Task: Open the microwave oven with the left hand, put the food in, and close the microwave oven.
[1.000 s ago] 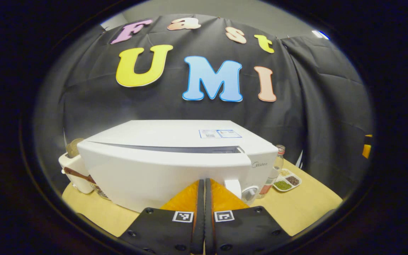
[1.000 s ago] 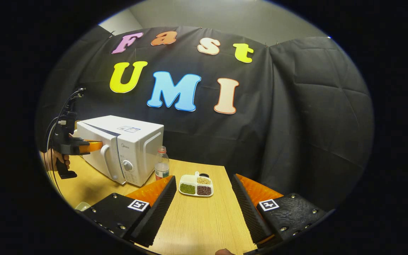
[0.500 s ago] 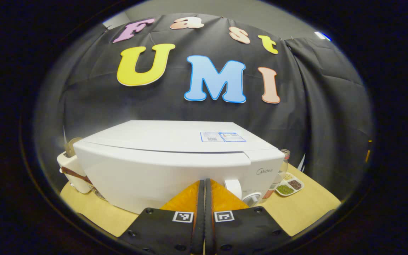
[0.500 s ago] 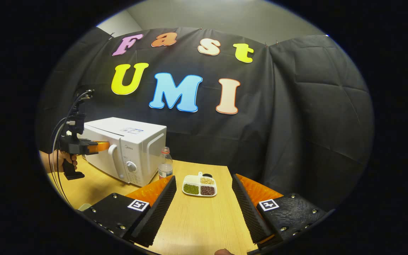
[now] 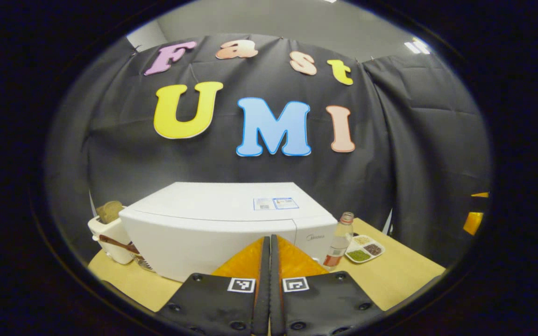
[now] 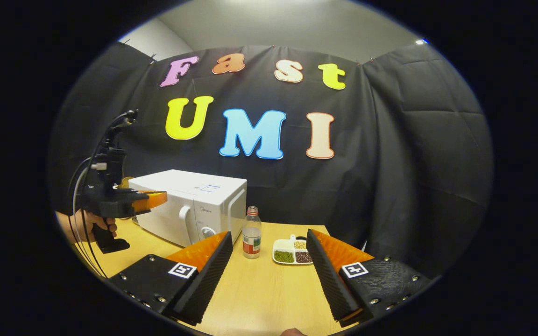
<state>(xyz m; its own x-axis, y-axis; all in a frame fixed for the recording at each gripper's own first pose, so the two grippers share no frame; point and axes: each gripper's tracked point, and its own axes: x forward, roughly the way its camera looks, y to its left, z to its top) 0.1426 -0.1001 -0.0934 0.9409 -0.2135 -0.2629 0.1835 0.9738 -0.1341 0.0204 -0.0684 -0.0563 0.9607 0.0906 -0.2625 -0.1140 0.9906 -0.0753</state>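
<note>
- hand [image 6: 92, 225] at far left of right gripper view, wrapped round the grip of the left gripper [image 6: 150, 199]; cables loop up from its top
- left gripper held in the air in front of the microwave, clear of the door, not touching it; in left gripper view its own fingers [image 5: 269, 261] are pressed flat together, clenched on nothing
- toaster [image 5: 108, 232] at left of the microwave in left gripper view, just beside its side wall, a slice of bread [image 5: 109, 211] sticking out of the top
- microwave [image 5: 222, 224] stands on the wooden table [image 5: 404, 275], door closed, seam flush along the top edge; door handle [image 6: 185, 225] and a round knob [image 6: 207, 231] seen in right gripper view
- food not visible anywhere outside the oven; cannot tell whether it is inside
- plastic bottle [image 6: 251, 232] upright just right of the microwave, red cap, partly full
- divided white dish [image 6: 291, 254] right of the bottle, near it, compartments with green, dark and pale grains
- right gripper [image 6: 269, 275] low over the table front, fingers spread wide apart, released, nothing between them; bottle and dish show through the gap, well beyond the tips
</note>
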